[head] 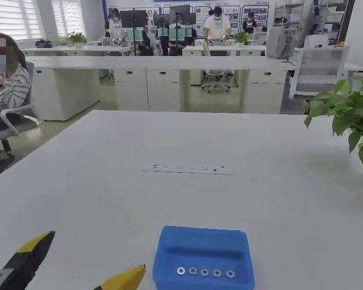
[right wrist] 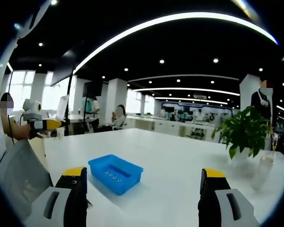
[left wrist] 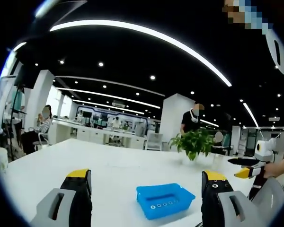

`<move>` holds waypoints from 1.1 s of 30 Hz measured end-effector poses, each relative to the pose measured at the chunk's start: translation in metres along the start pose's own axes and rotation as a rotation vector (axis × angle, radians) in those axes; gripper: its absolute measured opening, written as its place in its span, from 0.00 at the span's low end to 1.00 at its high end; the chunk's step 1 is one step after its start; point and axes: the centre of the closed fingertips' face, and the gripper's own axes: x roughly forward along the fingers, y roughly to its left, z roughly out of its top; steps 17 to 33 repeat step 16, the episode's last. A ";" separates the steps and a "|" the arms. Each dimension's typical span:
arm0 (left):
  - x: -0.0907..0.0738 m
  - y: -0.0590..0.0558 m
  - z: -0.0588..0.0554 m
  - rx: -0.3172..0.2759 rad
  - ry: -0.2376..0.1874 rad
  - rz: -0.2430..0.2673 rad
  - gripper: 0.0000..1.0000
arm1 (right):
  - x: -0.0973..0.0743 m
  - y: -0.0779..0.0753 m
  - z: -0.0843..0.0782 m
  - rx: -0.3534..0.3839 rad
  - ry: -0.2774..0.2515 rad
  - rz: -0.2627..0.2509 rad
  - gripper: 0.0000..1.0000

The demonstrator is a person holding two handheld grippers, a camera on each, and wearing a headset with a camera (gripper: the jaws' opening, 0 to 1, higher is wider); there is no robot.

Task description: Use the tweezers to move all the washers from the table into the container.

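Already five small silver metal ring washers (head: 204,272), thin, flat and shiny, lie in a neat row inside the shallow blue rectangular plastic container (head: 199,232) on the white tabletop (head: 260,199). Left gripper (left wrist: 146,175) and right gripper (right wrist: 143,172) both hang spread wide and empty, short of the container. Risk: a careless sweep nudges that light-looking container and scatters the washers.

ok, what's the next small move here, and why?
Likely just draw both back and scan for strays. Five washers lie in a row inside the blue container; I see none loose on the table. The left gripper and right gripper are open, holding nothing.
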 end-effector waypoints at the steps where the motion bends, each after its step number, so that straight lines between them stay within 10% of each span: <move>1: 0.000 0.000 0.000 0.002 0.002 0.002 0.99 | 0.000 0.000 0.000 0.000 0.000 -0.002 0.99; 13: 0.005 -0.006 -0.016 0.051 0.094 -0.021 0.99 | -0.001 -0.005 -0.001 0.007 0.010 -0.025 0.99; 33: 0.004 -0.004 -0.018 0.050 0.098 -0.019 0.99 | -0.001 -0.006 -0.001 0.013 0.009 -0.030 0.99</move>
